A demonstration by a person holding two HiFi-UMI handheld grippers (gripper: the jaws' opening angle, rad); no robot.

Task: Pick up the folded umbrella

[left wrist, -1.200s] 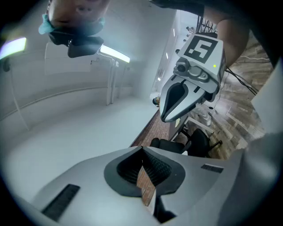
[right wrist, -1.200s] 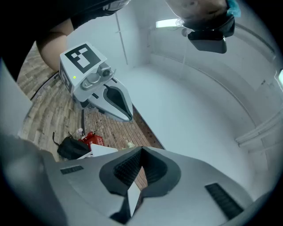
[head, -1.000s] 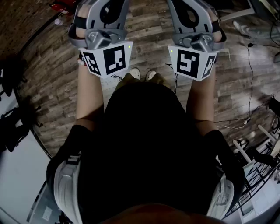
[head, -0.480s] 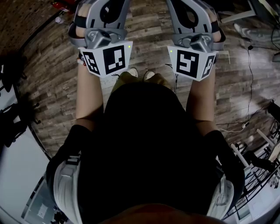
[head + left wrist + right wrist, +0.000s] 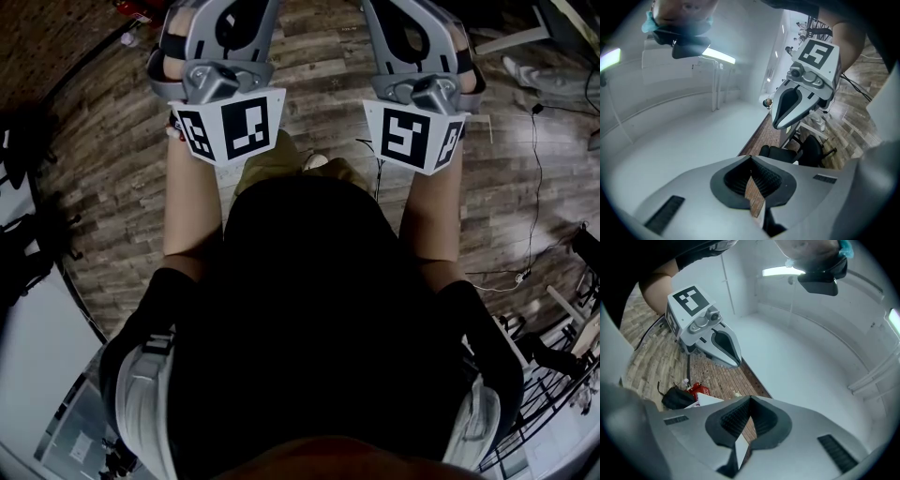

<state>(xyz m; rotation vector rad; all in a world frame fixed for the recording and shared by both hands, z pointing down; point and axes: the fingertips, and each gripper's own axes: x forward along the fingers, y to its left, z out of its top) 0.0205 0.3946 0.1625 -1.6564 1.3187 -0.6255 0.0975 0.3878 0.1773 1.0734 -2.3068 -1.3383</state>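
No folded umbrella shows in any view. In the head view both grippers are held out level in front of the person's body, the left marker cube [image 5: 230, 127] and the right marker cube [image 5: 412, 136] side by side over the wooden floor; their tips run past the top edge. My left gripper [image 5: 751, 157] has its jaws closed together with nothing between them. The right gripper [image 5: 750, 397] looks the same, jaws met and empty. Each gripper view also catches the other gripper alongside it.
Wooden plank floor [image 5: 112, 187] lies below, with cables [image 5: 536, 187] trailing at the right. A black office chair [image 5: 806, 150] stands by a white wall [image 5: 693, 136]. A black bag [image 5: 677, 397] and a red item [image 5: 699, 390] lie on the floor near a white wall.
The person has taken a step: one trouser leg now covers a shoe that showed earlier, and the floor has slid slightly. Both grippers keep the same pose, still closed.
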